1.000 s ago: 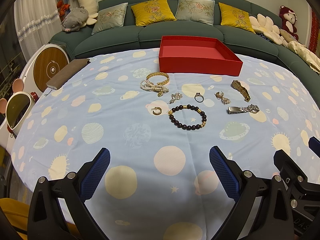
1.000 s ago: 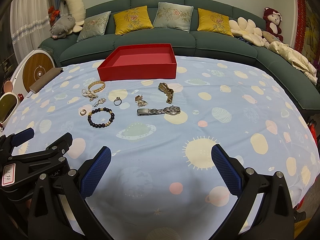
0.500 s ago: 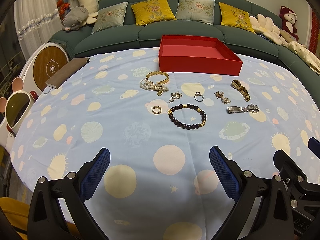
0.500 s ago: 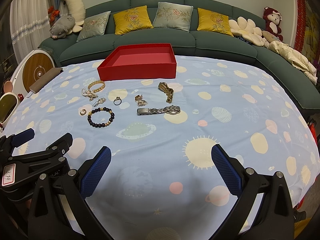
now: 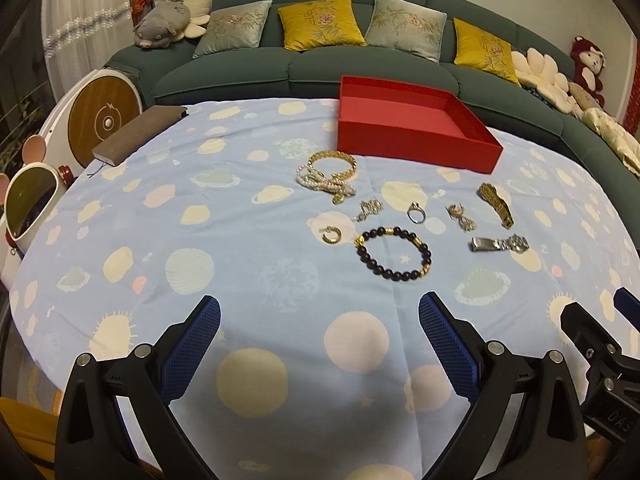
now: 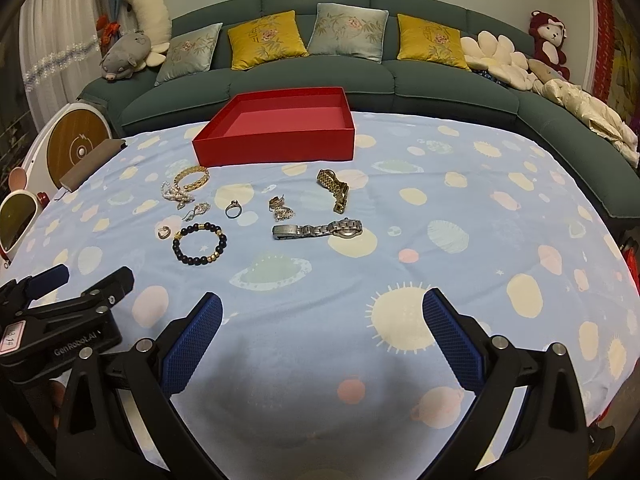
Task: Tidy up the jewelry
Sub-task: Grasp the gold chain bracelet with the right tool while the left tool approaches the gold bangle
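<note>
1. Nothing is picked up yet. The left gripper (image 5: 319,338) and the right gripper (image 6: 322,336) both hang over the near edge of the planet-print blue tablecloth (image 6: 440,208), jaws spread wide and holding nothing.
2. The jewelry lies loose on the cloth in front of the empty, shallow red cardboard box (image 6: 280,128): a black bead bracelet with gold spacers (image 5: 394,253), a silver link wristwatch (image 6: 318,230), a gold watch band (image 6: 334,190), a gold bangle (image 5: 332,164) touching a pearl strand (image 5: 324,184), a small silver ring (image 6: 233,209) and a gold hoop earring (image 5: 330,234), with other small pieces between.
3. The step in hand looks like the first pick — the bead bracelet lies nearest the left gripper, the wristwatch nearest the right.
4. The next move likely calls for a low reach forward and a close on one thin piece, pinching it flat against the cloth without gathering fabric.
</note>
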The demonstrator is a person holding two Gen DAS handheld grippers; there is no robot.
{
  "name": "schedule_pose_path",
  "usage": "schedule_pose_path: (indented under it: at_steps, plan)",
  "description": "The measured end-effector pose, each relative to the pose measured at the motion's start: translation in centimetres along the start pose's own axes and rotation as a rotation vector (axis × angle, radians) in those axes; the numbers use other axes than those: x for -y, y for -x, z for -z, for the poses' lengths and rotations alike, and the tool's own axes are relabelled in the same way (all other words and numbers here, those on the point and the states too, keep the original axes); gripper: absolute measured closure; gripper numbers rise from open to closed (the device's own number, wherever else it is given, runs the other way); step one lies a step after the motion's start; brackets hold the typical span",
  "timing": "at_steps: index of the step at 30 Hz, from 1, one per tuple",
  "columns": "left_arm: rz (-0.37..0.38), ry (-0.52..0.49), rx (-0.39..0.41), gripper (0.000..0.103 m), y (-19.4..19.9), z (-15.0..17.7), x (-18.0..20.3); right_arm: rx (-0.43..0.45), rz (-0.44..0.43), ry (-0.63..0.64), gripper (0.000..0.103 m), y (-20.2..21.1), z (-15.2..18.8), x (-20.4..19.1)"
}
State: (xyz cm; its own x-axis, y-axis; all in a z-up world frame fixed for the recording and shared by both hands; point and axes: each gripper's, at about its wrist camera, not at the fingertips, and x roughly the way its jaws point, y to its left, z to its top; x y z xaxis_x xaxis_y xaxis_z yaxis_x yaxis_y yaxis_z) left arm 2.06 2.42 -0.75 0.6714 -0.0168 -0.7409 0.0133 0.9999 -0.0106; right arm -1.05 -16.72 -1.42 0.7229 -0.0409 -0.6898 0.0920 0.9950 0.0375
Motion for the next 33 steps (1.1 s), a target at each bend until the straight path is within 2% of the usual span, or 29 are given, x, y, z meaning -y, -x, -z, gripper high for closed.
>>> schedule_pose_path:
  at_steps: [3, 7, 11, 16, 20, 26, 33]
  plan:
    - [-0.015, 0.018, 0.017, 0.006, -0.2, -1.5, -1.1, -0.006, -0.007, -0.006, 0.005, -0.9, -1.5, 0.5]
    - [-0.058, -0.028, -0.001, 0.006, -0.7, -4.5, -2.3, -0.052, -0.043, -0.006, 0.006, -2.0, -4.2, 1.5]
    - [-0.096, -0.055, 0.034, 0.006, -1.5, -7.6, -3.0, -0.064, -0.060, 0.041, 0.007, -3.1, -7.0, 2.0]
    - [-0.049, -0.047, -0.043, 0.006, -5.3, -10.3, -3.1, -0.027, -0.057, 0.027, 0.015, -5.7, -9.0, 2.5]
    - [-0.057, -0.021, -0.034, 0.006, -7.8, -10.4, -3.3, -0.088, -0.086, -0.031, 0.028, -9.2, -9.5, 2.8]
    - [-0.031, -0.030, -0.083, 0.006, -10.7, -9.8, -3.0, -0.139, -0.070, -0.014, 0.032, -13.0, -8.8, 2.7]
    - [0.027, -0.082, -0.133, 0.006, -12.1, -8.3, -1.6, -0.183, -0.082, -0.070, 0.042, -15.9, -8.6, 3.8]
